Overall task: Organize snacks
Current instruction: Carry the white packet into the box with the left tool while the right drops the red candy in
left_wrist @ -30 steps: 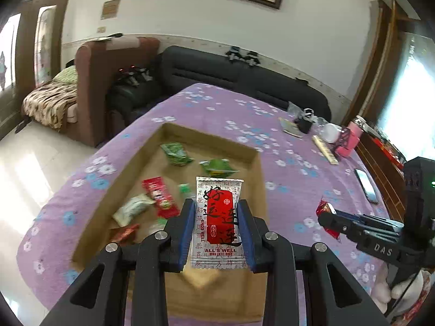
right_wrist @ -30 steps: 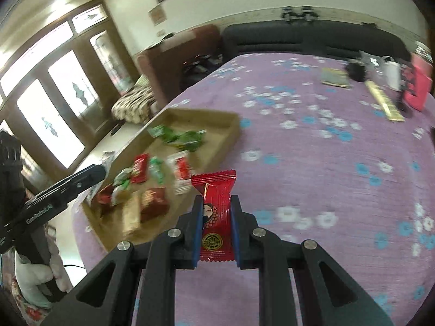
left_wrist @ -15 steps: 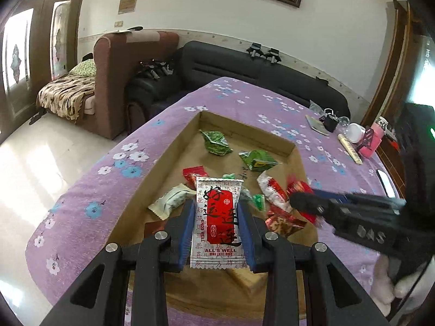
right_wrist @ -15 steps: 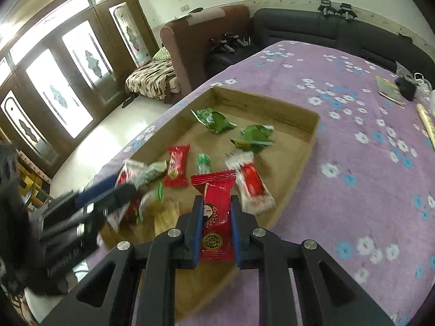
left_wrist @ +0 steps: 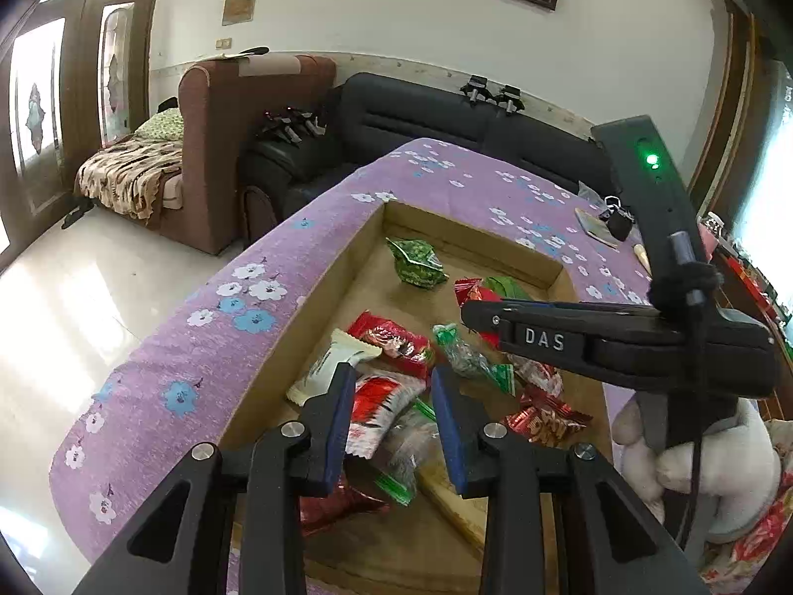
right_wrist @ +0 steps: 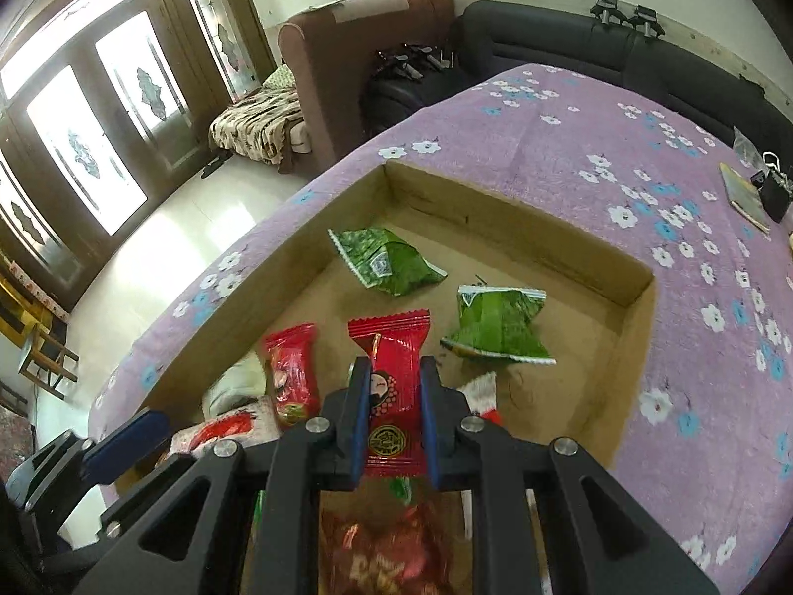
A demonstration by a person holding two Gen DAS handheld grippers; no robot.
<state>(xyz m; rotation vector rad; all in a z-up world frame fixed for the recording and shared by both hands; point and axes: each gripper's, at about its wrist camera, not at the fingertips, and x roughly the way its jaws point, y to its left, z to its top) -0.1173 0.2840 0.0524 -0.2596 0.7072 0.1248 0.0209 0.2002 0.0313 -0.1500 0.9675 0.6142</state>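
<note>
A shallow cardboard box [left_wrist: 466, 238] [right_wrist: 520, 213] on the purple flowered cloth holds several snack packets, among them two green ones [right_wrist: 386, 260] [right_wrist: 495, 322]. My right gripper [right_wrist: 394, 386] is shut on a red candy packet [right_wrist: 396, 396] and hangs over the box's middle. In the left wrist view the right gripper [left_wrist: 468, 310] reaches in from the right. My left gripper [left_wrist: 394, 411] is low over the near end of the box, jaws a packet's width apart. The white-and-red packet [left_wrist: 376, 406] lies slanted below them, clear of the right pad.
Other red, white and green packets pile up at the box's near end [left_wrist: 396, 342]. A booklet [right_wrist: 743, 193] and a black clip [right_wrist: 773, 188] lie at the table's far right. A black sofa [left_wrist: 446, 114] and a brown armchair [left_wrist: 233, 139] stand beyond the table edge.
My right gripper has carried the red packet left from the cloth to above the box. The white-and-red packet, earlier upright between my left pads, now sits lower and slanted in the box.
</note>
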